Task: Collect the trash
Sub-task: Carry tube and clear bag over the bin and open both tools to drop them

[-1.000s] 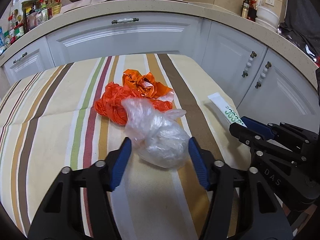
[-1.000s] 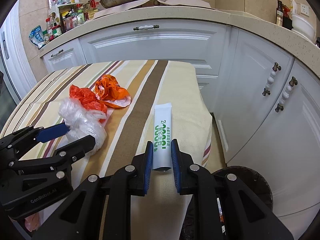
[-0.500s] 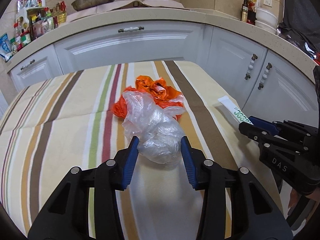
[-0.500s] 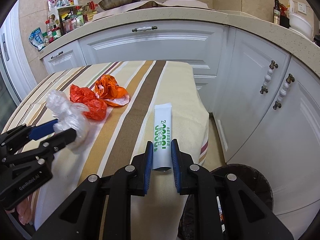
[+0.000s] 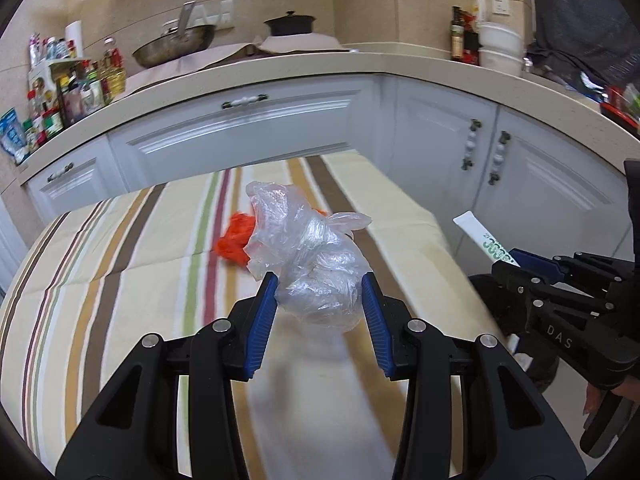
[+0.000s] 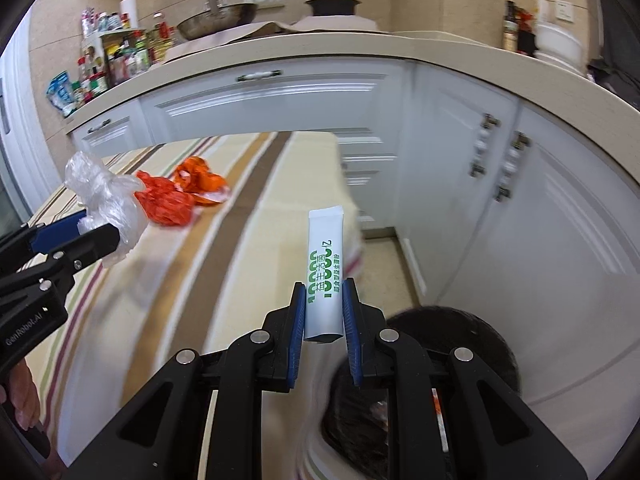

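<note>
Clear bag point(image 5: 316, 264) clamped in left tool point(image 5: 320, 300), above striped tablecloth point(image 5: 140, 280)

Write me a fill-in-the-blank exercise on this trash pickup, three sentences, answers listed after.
1. The left claw is shut on a crumpled clear plastic ____.
2. The right claw grips a white tube printed with ____ lettering.
3. The wrappers left lying on the striped tablecloth are ____ in colour.

Missing words: bag; green; orange
</note>
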`<control>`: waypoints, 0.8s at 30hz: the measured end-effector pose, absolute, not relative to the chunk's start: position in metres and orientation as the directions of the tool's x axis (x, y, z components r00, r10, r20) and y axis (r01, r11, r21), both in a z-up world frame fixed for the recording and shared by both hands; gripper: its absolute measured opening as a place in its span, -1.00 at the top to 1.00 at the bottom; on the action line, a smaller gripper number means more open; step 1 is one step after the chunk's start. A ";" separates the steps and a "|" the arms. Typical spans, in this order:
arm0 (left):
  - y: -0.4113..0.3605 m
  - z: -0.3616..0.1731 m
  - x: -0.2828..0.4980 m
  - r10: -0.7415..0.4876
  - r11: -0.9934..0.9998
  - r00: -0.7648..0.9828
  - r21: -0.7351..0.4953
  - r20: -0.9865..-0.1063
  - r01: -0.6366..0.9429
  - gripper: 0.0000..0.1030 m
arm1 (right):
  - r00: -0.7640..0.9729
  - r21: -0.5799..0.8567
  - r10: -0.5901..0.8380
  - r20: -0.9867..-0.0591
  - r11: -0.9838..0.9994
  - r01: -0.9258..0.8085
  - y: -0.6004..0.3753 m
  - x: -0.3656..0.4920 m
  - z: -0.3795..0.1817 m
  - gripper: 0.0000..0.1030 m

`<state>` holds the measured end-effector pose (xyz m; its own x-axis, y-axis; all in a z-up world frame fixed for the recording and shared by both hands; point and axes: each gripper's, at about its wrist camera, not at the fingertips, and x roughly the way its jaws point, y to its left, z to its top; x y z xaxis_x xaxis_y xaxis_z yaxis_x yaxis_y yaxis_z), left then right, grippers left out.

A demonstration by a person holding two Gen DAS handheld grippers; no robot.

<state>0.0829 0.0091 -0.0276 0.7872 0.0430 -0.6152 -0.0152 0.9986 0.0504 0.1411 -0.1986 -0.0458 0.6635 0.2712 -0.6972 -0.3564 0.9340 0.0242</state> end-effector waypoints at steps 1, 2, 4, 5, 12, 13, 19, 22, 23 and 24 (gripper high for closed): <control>0.001 -0.027 0.082 0.025 0.999 0.788 0.049 -0.615 0.007 0.20 | 0.669 0.021 0.258 -0.697 0.940 -0.341 -0.205 0.139 -0.046 0.62; -0.007 -0.027 0.081 0.006 0.999 0.789 0.046 -0.615 0.029 0.19 | 0.675 0.018 0.241 -0.697 0.947 -0.320 -0.213 0.135 -0.047 0.62; -0.023 -0.027 0.080 -0.024 0.997 0.790 0.048 -0.613 0.068 0.19 | 0.682 0.015 0.212 -0.700 0.959 -0.282 -0.229 0.130 -0.049 0.62; -0.033 -0.027 0.080 -0.042 0.994 0.790 0.052 -0.612 0.092 0.19 | 0.685 0.013 0.194 -0.703 0.965 -0.260 -0.239 0.127 -0.050 0.62; -0.097 -0.035 0.078 -0.131 0.971 0.782 0.082 -0.609 0.226 0.19 | 0.702 0.002 0.098 -0.705 0.991 -0.136 -0.291 0.109 -0.057 0.62; -0.106 -0.037 0.079 -0.142 0.966 0.779 0.086 -0.611 0.243 0.19 | 0.703 0.004 0.088 -0.706 0.993 -0.120 -0.298 0.108 -0.059 0.62; -0.142 -0.046 0.090 -0.178 0.954 0.750 0.075 -0.637 0.290 0.19 | 0.707 -0.006 0.043 -0.706 0.998 -0.067 -0.322 0.101 -0.067 0.62; -0.156 -0.051 0.093 -0.175 0.950 0.747 0.089 -0.642 0.299 0.19 | 0.705 0.005 0.040 -0.708 0.999 -0.053 -0.331 0.101 -0.072 0.62; -0.159 -0.053 0.095 -0.174 0.949 0.744 0.092 -0.645 0.302 0.19 | 0.704 0.008 0.040 -0.709 0.999 -0.048 -0.334 0.101 -0.073 0.62; -0.162 -0.056 0.096 -0.172 0.948 0.740 0.096 -0.650 0.305 0.19 | 0.704 0.011 0.040 -0.709 0.999 -0.046 -0.335 0.102 -0.074 0.62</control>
<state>0.0961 -0.1622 -0.0558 0.7404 -0.1723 -0.6497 0.3046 0.9476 0.0959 0.1021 -0.3350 -0.0743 0.7036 0.0403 -0.7095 -0.0456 0.9989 0.0114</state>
